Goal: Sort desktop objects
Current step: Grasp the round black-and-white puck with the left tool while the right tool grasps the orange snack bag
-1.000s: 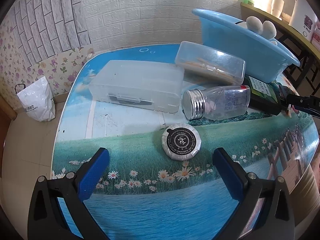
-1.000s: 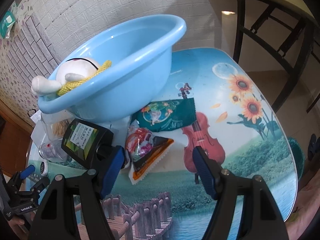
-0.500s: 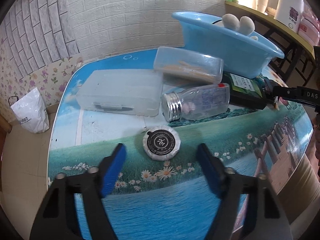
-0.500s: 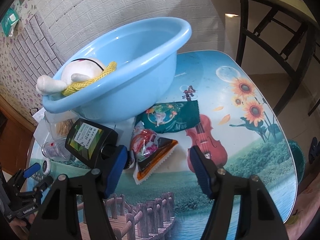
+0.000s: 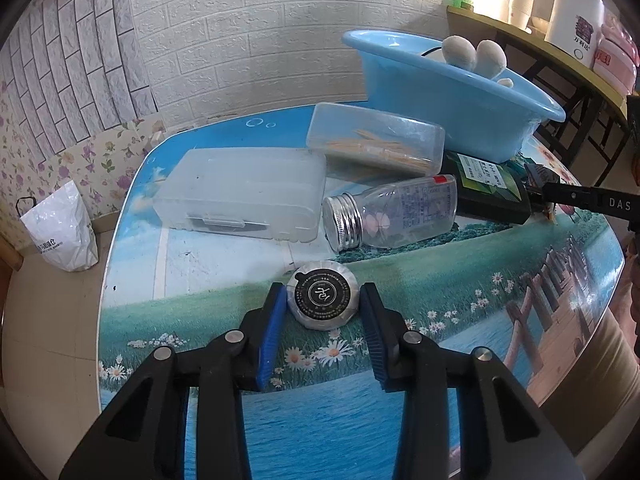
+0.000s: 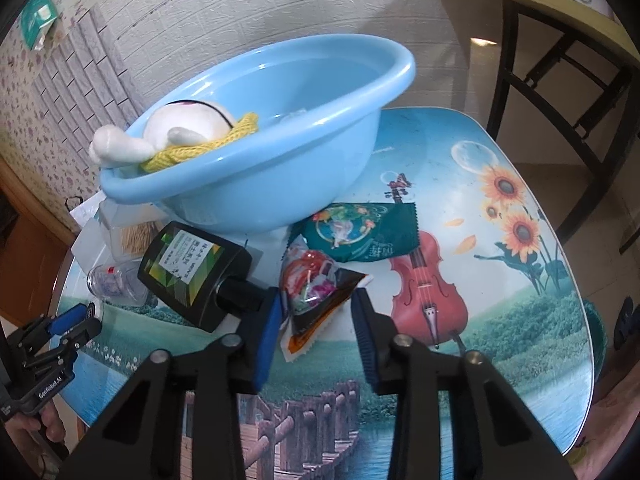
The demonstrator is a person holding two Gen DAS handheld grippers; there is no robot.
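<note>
A round foil-wrapped soap with a black label [image 5: 323, 300] lies on the picture-printed table [image 5: 460, 300]. My left gripper [image 5: 323, 305] is closing on it, and both blue pads touch its sides. In the right wrist view a red and orange snack packet [image 6: 316, 292] lies by the neck of a dark bottle [image 6: 192, 276]. My right gripper [image 6: 318, 310] is closing around this packet, with both pads against its edges. Behind them stands a blue basin [image 6: 280, 152] holding a white plush toy [image 6: 180, 132].
A clear lidded case [image 5: 240, 196], a toothpick box [image 5: 376, 140] and a lying glass bottle [image 5: 396, 212] crowd the table's back. A green snack packet [image 6: 360, 236] lies under the basin's edge. A white bag [image 5: 60, 232] sits on the floor at left.
Both grippers went from wide open to narrow. The left one moved forward over the round soap and its pads met it; the right one's pads closed in on the snack packet.
</note>
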